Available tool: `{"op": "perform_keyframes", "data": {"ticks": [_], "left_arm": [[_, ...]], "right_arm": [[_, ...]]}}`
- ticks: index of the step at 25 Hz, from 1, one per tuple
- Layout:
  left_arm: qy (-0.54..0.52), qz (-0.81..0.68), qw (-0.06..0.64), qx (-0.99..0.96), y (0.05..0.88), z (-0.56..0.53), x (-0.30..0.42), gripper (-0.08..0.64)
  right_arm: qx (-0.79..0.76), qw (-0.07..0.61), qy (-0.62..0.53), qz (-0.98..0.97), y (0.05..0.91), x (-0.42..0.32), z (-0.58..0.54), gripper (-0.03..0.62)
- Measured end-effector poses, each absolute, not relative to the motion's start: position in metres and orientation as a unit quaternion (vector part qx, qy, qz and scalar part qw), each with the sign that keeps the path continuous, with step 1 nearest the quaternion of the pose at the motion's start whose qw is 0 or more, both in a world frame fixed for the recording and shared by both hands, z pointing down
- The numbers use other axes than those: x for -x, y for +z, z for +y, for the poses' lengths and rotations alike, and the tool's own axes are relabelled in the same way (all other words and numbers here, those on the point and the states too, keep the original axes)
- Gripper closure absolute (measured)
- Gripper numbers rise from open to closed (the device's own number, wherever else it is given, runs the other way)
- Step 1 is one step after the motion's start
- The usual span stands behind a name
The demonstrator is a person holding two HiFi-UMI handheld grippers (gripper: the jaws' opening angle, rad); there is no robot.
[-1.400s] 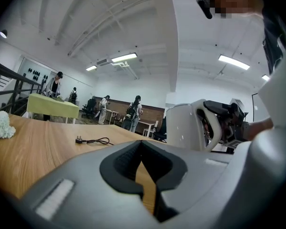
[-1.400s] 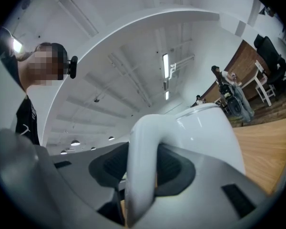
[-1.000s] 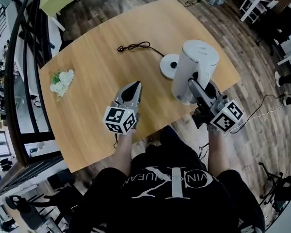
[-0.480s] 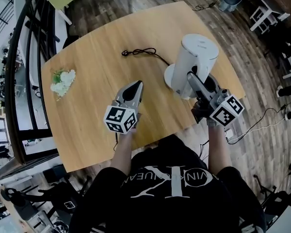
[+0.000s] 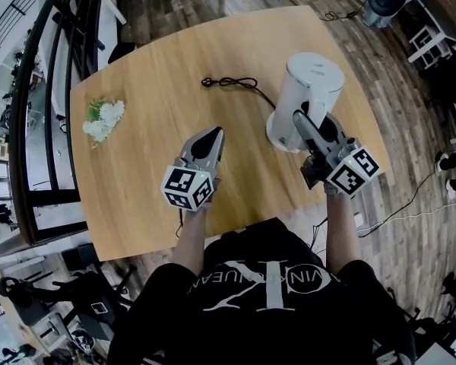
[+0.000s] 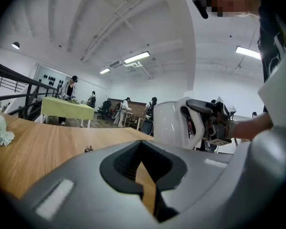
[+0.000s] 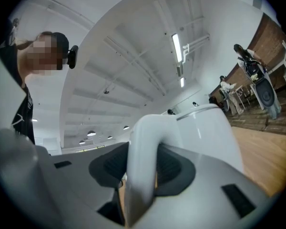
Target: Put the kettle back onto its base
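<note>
Wood table (image 5: 152,74) in an open office, person standing at its near edge. Kettle (image 5: 308,90) is at the far right of the table, upright, with its bottom low over the top or resting on it; can't tell which. The base can't be made out apart from the kettle's bottom and is likely right under it. Handling guess: rigid plastic shell, smooth and a bit slick. Weight depends on the water inside, which is unknown, and it would swing if held loosely. Take it by the handle (image 7: 140,156); nowhere else grips well. Looks: tall white cylinder, flat top, white loop handle on the near side. Right gripper (image 5: 304,124) is clamped on that handle, pads either side of it. Left gripper (image 5: 213,135) hangs over mid-table, jaws together, nothing in them, well apart from the kettle. Black cord (image 5: 229,82) runs in toward the kettle's bottom. White flowers (image 5: 105,120) near the left edge.
</note>
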State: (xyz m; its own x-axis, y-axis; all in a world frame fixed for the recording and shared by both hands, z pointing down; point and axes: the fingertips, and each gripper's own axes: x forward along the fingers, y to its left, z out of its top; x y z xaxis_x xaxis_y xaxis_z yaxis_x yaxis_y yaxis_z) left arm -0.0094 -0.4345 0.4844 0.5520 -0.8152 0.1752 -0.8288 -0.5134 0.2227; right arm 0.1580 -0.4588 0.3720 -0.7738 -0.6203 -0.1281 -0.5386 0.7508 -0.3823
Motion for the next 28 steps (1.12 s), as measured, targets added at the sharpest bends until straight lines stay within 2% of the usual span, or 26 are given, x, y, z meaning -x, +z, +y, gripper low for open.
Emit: {"op": "perform_keyframes", "data": {"ticks": [11, 28], "left_arm": [[0.025, -0.488, 0.149, -0.86, 0.491, -0.434, 0.025, 0.551], [0.022, -0.462, 0.146, -0.875, 0.487, -0.426, 0.012, 0.551]], "right_arm": [[0.294, 0.119, -0.154, 0.936, 0.38, -0.143, -0.461, 0.436], [0.303, 0.02, -0.106, 0.947, 0.411, -0.151, -0.414, 0.436]]}}
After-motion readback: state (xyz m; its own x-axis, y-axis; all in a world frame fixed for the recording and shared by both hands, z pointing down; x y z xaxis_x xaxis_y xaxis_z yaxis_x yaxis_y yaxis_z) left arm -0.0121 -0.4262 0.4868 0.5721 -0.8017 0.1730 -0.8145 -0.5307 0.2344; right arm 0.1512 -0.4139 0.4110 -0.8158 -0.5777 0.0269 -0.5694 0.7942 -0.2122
